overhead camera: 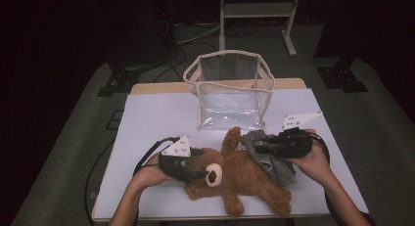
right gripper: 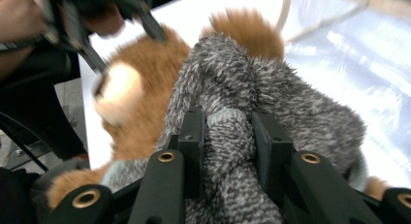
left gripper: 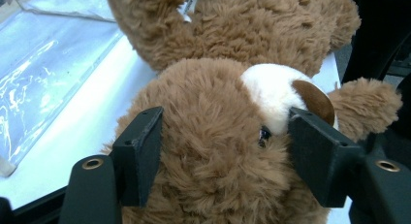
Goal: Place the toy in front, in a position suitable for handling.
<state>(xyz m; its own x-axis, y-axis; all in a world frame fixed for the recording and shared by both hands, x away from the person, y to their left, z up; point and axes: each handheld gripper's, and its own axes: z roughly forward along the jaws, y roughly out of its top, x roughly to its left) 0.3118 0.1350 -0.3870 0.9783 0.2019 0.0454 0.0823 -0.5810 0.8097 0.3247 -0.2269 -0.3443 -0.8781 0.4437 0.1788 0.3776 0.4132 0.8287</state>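
1. A brown plush teddy bear (overhead camera: 235,174) with a cream muzzle lies on its back on the white-covered table (overhead camera: 156,118), head toward the person's left, legs toward the near right edge.
2. The left gripper (overhead camera: 198,173), held in the person's left hand (overhead camera: 147,173), has its black jaws pressed into the fur on either side of the bear's head; in the left gripper view one pad sits by the ear side and the other (left gripper: 317,153) against the muzzle, next to the dark eye.
3. The right gripper (overhead camera: 255,146), in the person's right hand (overhead camera: 313,160), pinches a fold of a grey-flecked knitted garment (overhead camera: 271,162).
4. In the right gripper view the two pads (right gripper: 194,141) sit close together with the bunched knit (right gripper: 228,151) squeezed between them.
5. The garment drapes over the bear's torso, just below its raised arm (overhead camera: 231,138).
6. A clear plastic tote bag (overhead camera: 230,89) with cream trim stands upright and open-topped behind the bear, near the table's far edge, apart from both grippers.
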